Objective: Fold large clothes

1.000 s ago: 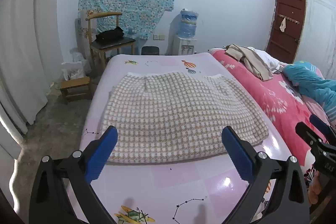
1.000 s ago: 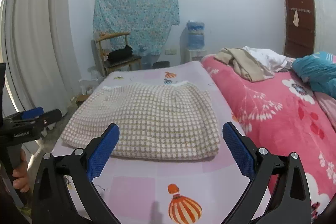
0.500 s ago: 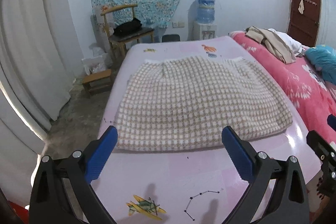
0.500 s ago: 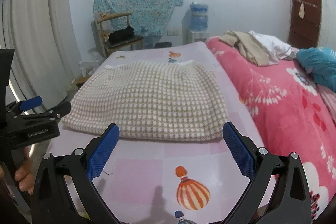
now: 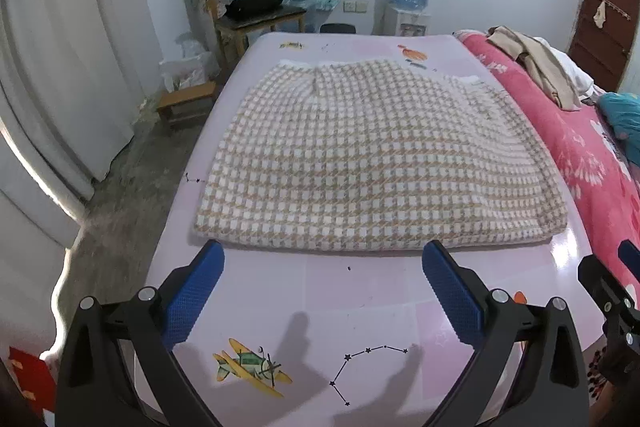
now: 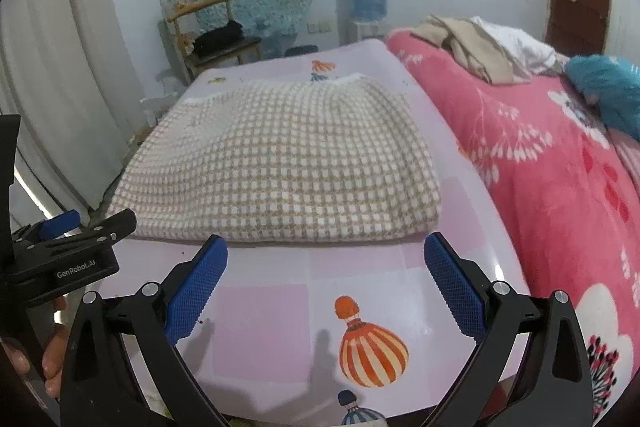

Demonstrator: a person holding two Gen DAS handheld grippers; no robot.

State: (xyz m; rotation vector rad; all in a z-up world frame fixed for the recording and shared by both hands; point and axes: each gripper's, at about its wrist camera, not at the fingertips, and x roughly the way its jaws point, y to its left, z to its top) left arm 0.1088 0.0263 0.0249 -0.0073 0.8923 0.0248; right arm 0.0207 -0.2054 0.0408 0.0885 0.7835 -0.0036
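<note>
A beige-and-white checked knit garment (image 5: pixel 372 163), folded flat, lies across the middle of the pale pink printed table (image 5: pixel 328 311), nearer its far edge. The left tongs (image 5: pixel 322 291) and right tongs (image 6: pixel 326 277) hover spread wide over the near edge, holding nothing.

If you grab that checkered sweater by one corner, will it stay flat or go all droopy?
Probably droopy: the checkered sweater is soft knit lying limp on the pink table. It looks thick, so likely heavyish, and its fuzzy weave shouldn't slip.
</note>
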